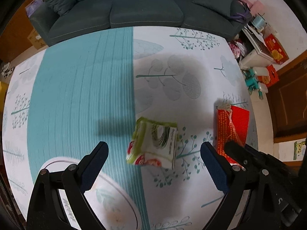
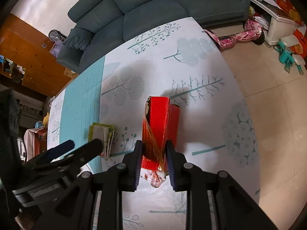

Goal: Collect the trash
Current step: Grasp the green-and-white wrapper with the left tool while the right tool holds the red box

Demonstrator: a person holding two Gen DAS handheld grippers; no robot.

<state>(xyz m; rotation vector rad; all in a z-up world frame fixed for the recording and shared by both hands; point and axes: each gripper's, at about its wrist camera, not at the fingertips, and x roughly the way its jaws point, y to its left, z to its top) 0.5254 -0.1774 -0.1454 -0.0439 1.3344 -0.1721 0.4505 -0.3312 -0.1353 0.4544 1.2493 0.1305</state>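
A crushed green and white carton (image 1: pixel 153 143) lies on the patterned tablecloth (image 1: pixel 172 61), right below my left gripper (image 1: pixel 154 146). That gripper hangs over the carton, open wide and touching nothing. To the right a torn red box (image 2: pixel 160 118) stands on the cloth, its loose wrapper trailing at the near end. My right gripper (image 2: pixel 153 143) is shut on it, both pads pressed against its sides. The carton (image 2: pixel 103 136) and the left gripper's fingers (image 2: pixel 84 147) show at the left of the right wrist view. The red box (image 1: pixel 233 126) shows at the right of the left wrist view.
A round white rim (image 1: pixel 107 180) sits at the near left under my left gripper. A dark sofa (image 1: pixel 145 7) runs along the table's far side. The table's right edge (image 2: pixel 247 103) drops to a tiled floor (image 2: pixel 278 115), with boxes and toys (image 1: pixel 268 65) beyond.
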